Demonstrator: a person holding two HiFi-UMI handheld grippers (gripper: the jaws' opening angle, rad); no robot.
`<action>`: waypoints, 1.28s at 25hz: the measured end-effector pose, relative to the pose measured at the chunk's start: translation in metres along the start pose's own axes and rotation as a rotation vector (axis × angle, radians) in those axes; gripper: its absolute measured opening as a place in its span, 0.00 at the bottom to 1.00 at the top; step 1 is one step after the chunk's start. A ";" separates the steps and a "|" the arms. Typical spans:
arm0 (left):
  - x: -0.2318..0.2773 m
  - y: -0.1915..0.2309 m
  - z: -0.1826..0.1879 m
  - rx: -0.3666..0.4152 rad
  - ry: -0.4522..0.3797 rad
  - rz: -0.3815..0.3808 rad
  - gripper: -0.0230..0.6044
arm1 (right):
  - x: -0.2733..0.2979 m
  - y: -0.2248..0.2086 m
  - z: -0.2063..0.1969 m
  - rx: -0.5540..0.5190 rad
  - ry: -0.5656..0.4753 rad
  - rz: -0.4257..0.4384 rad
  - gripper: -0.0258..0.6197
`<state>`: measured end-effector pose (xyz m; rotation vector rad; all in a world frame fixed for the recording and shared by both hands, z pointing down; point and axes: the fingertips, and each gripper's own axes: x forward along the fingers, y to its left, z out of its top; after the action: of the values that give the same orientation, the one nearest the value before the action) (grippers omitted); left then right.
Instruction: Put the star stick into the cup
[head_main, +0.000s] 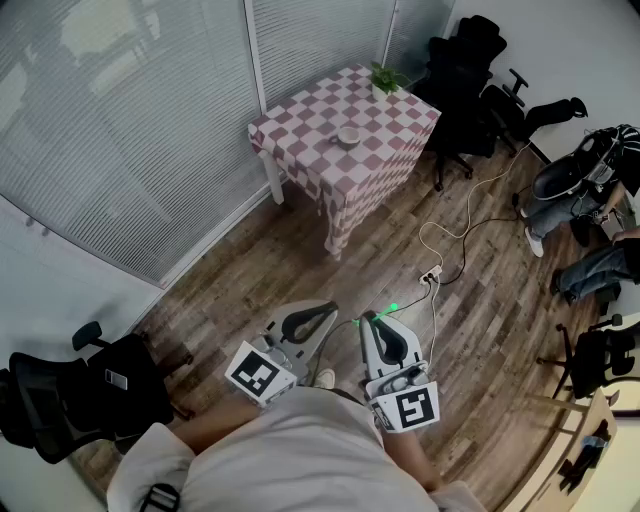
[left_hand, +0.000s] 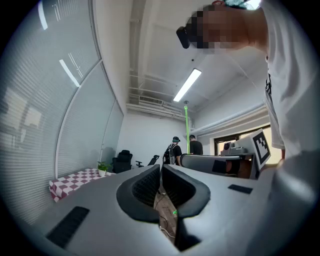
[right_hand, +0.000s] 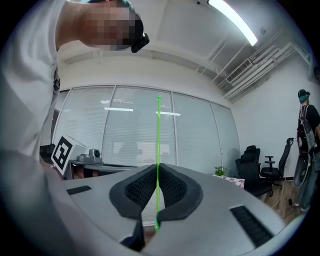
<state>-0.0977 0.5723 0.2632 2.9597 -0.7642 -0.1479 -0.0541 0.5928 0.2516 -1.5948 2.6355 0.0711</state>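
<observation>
So, you stand on the wooden floor (head_main: 400, 230), well apart from the table (head_main: 300, 140) with the checked cloth. It lies ahead of both hands, and most of the floor is between you and it.

The left gripper (head_main: 328, 310) is held close to your body and points level. Its fingers (left_hand: 145, 187) are drawn together and carry nothing. The right gripper (head_main: 375, 322) sits just beside it, also level. Its fingers (right_hand: 137, 192) are pinched onto the star stick (right_hand: 158, 150), low on the shaft.

The cup (head_main: 347, 137) stands upright near the middle of the table, with a small plant (head_main: 385, 76) well apart from it at the far corner. The cup's mouth faces up. It is too small here to tell whether anything is in it, though nothing sticks out of it.

The stick is a thin green rod. Its long axis runs upright, crosswise to the fingers, and most of its length rises above them. The star on it is too small to make out.

The coming move depends on the cup lying straight ahead of the right gripper and far off. I judge you must walk in first. Then bring the stick's lower end over the open mouth, keeping the shaft upright.
</observation>
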 end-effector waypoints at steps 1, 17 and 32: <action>0.000 0.000 -0.001 -0.001 0.002 0.001 0.11 | 0.000 0.000 0.000 -0.001 -0.007 0.001 0.10; 0.024 -0.030 -0.007 0.013 0.008 0.022 0.11 | -0.029 -0.024 -0.001 0.011 -0.013 0.023 0.10; 0.030 -0.027 -0.010 0.025 0.008 0.057 0.11 | -0.029 -0.036 -0.008 0.022 -0.011 0.046 0.10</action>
<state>-0.0579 0.5822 0.2679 2.9566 -0.8542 -0.1240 -0.0092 0.6018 0.2617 -1.5234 2.6552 0.0521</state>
